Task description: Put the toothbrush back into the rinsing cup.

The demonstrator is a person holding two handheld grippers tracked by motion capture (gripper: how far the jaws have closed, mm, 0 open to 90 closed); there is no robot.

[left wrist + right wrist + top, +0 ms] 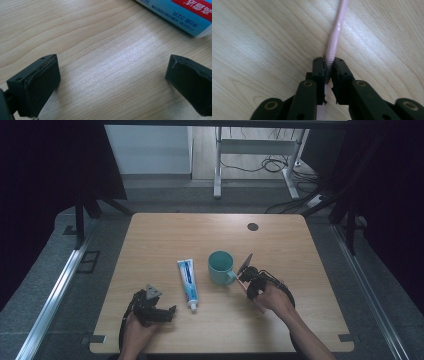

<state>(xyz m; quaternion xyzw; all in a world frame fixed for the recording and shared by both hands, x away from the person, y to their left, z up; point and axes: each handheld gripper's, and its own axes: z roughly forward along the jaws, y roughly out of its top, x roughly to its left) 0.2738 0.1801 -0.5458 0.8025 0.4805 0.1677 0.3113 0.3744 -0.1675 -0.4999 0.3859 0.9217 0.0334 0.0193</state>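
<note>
A teal mug point(220, 266) stands upright mid-table, handle toward my right gripper point(248, 282). In the right gripper view that gripper point(329, 65) is shut on a thin pink stick point(335, 30), perhaps a toothbrush handle, which runs on ahead over the wood. A blue and white toothpaste tube point(188, 280) lies flat left of the mug, cap toward the person. My left gripper point(169, 312) rests near the front edge, left of the cap. Its jaws point(112, 80) stand wide open over bare wood, with the tube point(180, 12) beyond them.
The wooden table point(165, 235) has a dark round spot point(253, 226) near its far right. Beyond the far edge stand a white desk frame point(218, 165) and loose cables point(272, 166). Metal rails point(55, 295) run along the floor at both sides.
</note>
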